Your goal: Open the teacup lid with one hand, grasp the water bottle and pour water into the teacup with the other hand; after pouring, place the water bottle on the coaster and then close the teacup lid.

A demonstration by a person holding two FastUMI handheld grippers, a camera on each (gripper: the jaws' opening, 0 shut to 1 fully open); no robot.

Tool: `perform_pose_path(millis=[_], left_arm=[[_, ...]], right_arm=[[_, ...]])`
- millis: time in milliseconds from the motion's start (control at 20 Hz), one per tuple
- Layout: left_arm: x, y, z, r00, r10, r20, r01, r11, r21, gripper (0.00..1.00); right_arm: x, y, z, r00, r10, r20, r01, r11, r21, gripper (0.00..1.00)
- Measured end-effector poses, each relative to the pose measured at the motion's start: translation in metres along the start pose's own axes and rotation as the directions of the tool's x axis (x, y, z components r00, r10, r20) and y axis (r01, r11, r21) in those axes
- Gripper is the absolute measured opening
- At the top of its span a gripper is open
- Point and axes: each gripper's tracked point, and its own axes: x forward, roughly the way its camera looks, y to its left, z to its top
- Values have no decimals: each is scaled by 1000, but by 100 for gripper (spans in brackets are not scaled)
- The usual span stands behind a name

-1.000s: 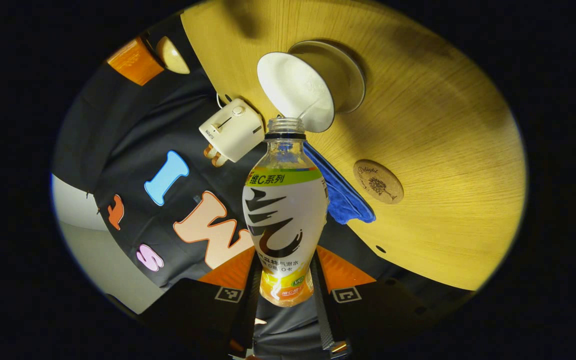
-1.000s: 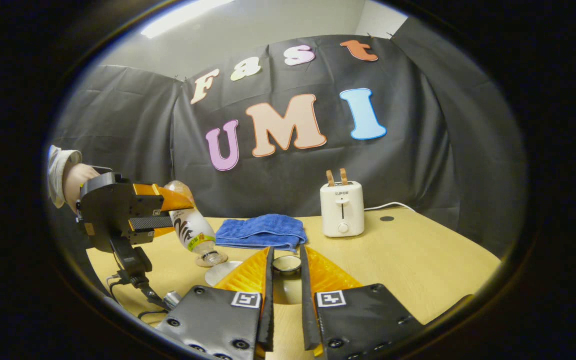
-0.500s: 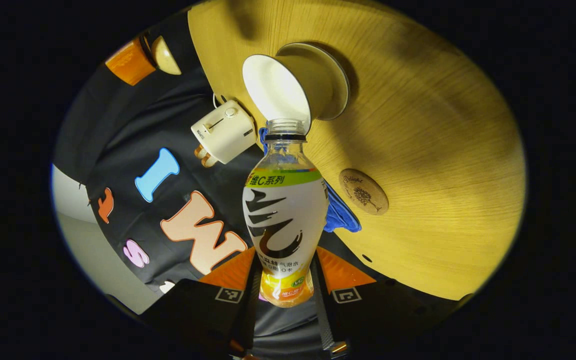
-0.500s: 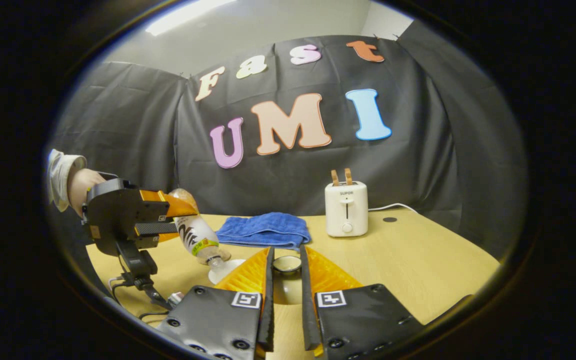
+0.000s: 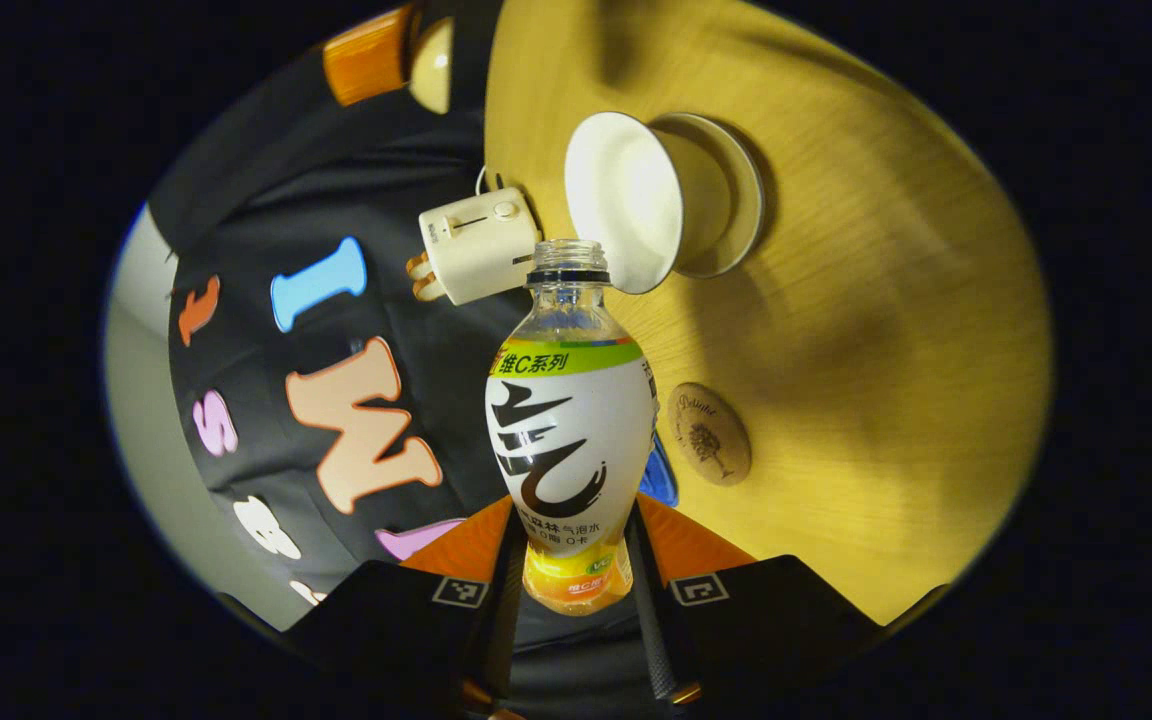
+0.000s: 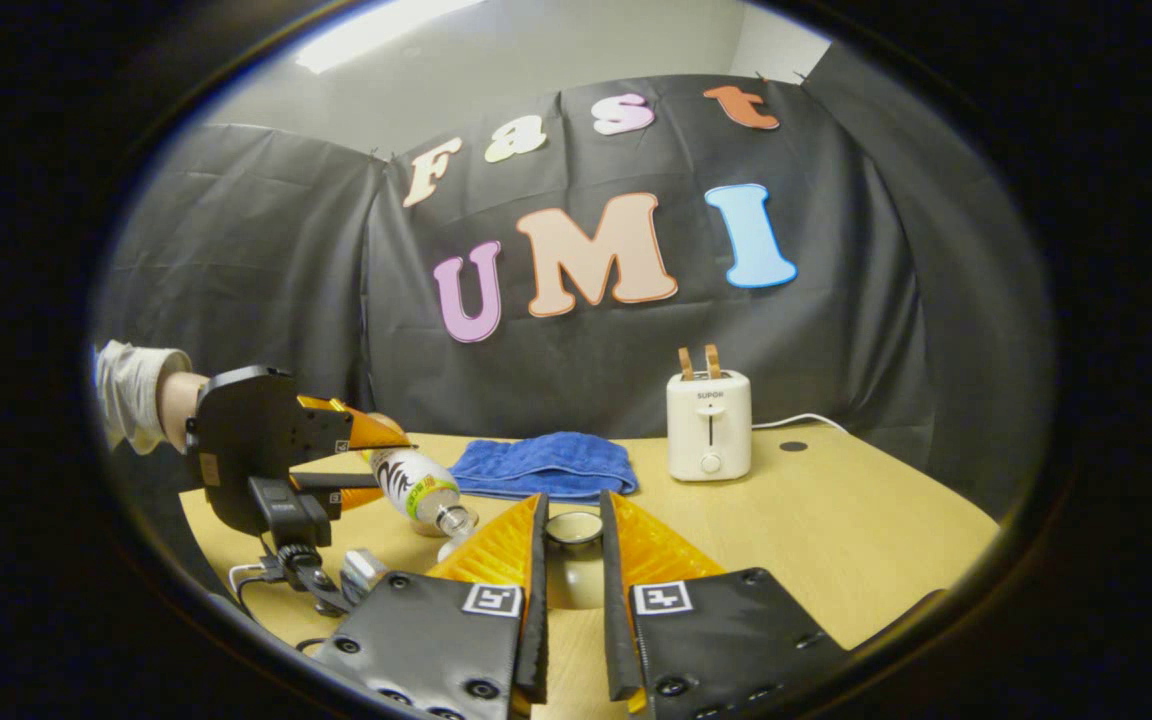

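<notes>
The left tool point(image 5: 576, 590) grips the water bottle point(image 5: 571, 440) across its lower body, both fingers pressed to it, and the bottle is tipped with its uncapped neck at the rim of the white teacup point(image 5: 641, 200), upper centre of the left gripper view. Compared with 0.5 s ago, the view has rolled further and the cup mouth sits to the right of the neck rather than directly above it; in the right gripper view the bottle point(image 6: 421, 487) now lies closer to level. I judge the pour is ending or being re-aimed; no stream is visible either way.

The right tool point(image 6: 572, 600) is closed on the teacup lid point(image 6: 574, 528), held low in the centre of its view, unchanged.

The coaster point(image 5: 708, 434) lies just right of the bottle's body in the left gripper view, bare, with open tabletop point(image 5: 886, 330) around it. The toaster point(image 6: 708, 425) and blue towel point(image 6: 546, 465) sit farther back, well apart from the coaster. The cup stands near the tabletop's edge, so righting the bottle calls for care.
</notes>
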Motion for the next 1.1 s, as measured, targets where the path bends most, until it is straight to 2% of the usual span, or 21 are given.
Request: perform_pose_path(millis=[100,150,200,250,400,550,650,750,850,950,1100], left_arm=[[-1,-8,5,1000,-10,27,13,991,-131,51],[-1,-10,9,999,-10,47,20,980,-199,48],[-2,-14,12,998,-19,63,35,962,-271,51],[0,-16,13,997,-20,75,45,939,-340,48],[0,-20,14,995,-4,99,57,841,-538,51],[-4,-19,14,991,8,135,91,699,-709,50],[-9,-7,13,987,51,154,97,575,-812,51],[-6,1,12,980,81,181,129,433,-892,50],[-3,9,11,974,106,200,158,317,-935,50],[0,12,6,972,125,201,167,242,-956,50],[8,13,4,963,153,220,206,104,-973,51]], right_arm=[[1,-1,-1,1000,0,-3,0,1000,2,25],[2,-1,0,1000,0,-3,0,1000,5,26],[2,-1,-1,1000,-1,-6,2,1000,8,27],[2,0,-1,1000,-2,-9,2,1000,10,25],[3,3,-4,1000,-1,-17,1,1000,10,27],[5,6,-6,1000,3,-27,-3,1000,7,26],[7,10,-8,999,7,-32,-7,1000,6,25],[8,16,-10,999,15,-38,-15,1000,4,25],[9,21,-12,999,22,-45,-23,1000,-4,25],[9,25,-13,999,26,-47,-27,1000,-11,27],[10,29,-12,998,34,-48,-34,999,-5,25]])
